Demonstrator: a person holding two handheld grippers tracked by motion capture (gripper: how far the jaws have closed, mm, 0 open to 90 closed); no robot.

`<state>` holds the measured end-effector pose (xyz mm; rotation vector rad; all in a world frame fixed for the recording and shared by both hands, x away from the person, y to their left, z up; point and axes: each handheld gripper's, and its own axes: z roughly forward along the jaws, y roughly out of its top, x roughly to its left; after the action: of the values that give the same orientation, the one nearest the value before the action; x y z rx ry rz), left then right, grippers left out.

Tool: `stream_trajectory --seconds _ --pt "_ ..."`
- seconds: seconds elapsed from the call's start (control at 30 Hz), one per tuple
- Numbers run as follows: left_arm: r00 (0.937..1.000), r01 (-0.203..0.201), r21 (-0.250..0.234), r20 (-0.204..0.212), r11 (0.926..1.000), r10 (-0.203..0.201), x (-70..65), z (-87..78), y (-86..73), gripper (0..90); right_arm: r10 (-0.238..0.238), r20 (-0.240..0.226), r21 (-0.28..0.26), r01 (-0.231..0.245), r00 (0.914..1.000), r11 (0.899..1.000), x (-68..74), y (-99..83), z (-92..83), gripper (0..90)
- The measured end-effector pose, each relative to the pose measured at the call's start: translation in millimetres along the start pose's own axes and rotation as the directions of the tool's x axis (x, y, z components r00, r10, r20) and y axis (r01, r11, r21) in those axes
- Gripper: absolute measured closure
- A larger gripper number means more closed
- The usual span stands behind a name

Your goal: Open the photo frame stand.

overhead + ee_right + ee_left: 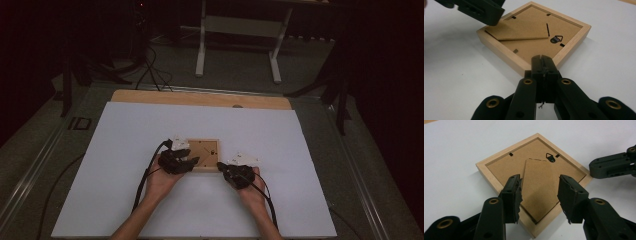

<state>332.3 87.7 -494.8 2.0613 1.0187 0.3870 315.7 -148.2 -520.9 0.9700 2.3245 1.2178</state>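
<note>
The left gripper [539, 195] has its jaws spread wide, one to each side of the fold-out stand flap [539, 187] on the back of a wooden picture frame [491, 177]. From the left gripper view the serrated pads hover over the near corner of the frame with nothing between them but that brown flap below; whether they touch it cannot be told. The right gripper [543, 65] has its jaws pressed together — the two black pads meet with no gap — and their tip sits at the frame's near edge, close to one corner, apparently touching or just over the light wood rim.

The frame lies face down on the white table surface [125, 200], its brown backing board [534, 48] up. A small black sawtooth hanger [556, 39] is fixed to the backing, and little black tabs hold the board in along the inner edges. In the right gripper view the stand flap is slightly lifted from the board.

From the high view the frame sits near the middle of the white surface, the left gripper at its left side and the right gripper at its lower right corner — both hands come in from below. Two small white objects [244, 159] lie just beside the frame, too small to identify. A strip of wooden tabletop [200, 98] shows beyond the white surface.
</note>
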Motion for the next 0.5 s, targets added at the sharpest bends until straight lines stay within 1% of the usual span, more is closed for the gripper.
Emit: stream_trajectory --seconds 0.1,0.13,0.23,0.27,0.37,0.4,0.5 --pt "0.9999 -0.011 0.012 -0.008 0.9999 0.011 -1.6 2.7 1.4 54.4 0.0 -0.002 0.001 0.0 1.0 1.0 -0.2 0.0 -0.1 89.3" --pt "0.9997 -0.022 0.028 -0.011 0.9994 0.023 -2.6 5.3 2.4 54.1 -0.005 0.002 0.001 0.005 1.0 1.0 0.2 0.0 -0.1 89.3" --pt "0.9994 -0.026 0.038 -0.02 0.999 0.026 -3.9 8.3 2.9 52.0 -0.005 0.002 0.001 0.005 1.0 1.0 0.3 0.0 -0.1 89.3" --pt "0.9991 -0.03 0.047 -0.03 0.9985 0.031 -4.5 10.6 3.2 51.0 -0.005 0.001 0.0 0.005 1.0 1.0 0.1 -0.1 -0.2 89.2" --pt "0.9987 -0.04 0.054 -0.03 0.9978 0.041 -4.2 12.7 3.2 50.7 -0.005 0.0 0.0 0.005 1.0 1.0 0.0 -0.2 -0.2 89.1" --pt "0.9976 -0.057 0.059 -0.035 0.9966 0.06 -3.9 15.0 2.9 49.8 -0.005 -0.001 0.0 0.005 1.0 1.0 -0.1 -0.2 -0.2 89.0" --pt "0.9973 -0.062 0.064 -0.036 0.996 0.064 -2.9 16.1 2.7 49.3 -0.005 -0.002 -0.001 0.005 1.0 1.0 -0.1 -0.3 -0.3 89.0"
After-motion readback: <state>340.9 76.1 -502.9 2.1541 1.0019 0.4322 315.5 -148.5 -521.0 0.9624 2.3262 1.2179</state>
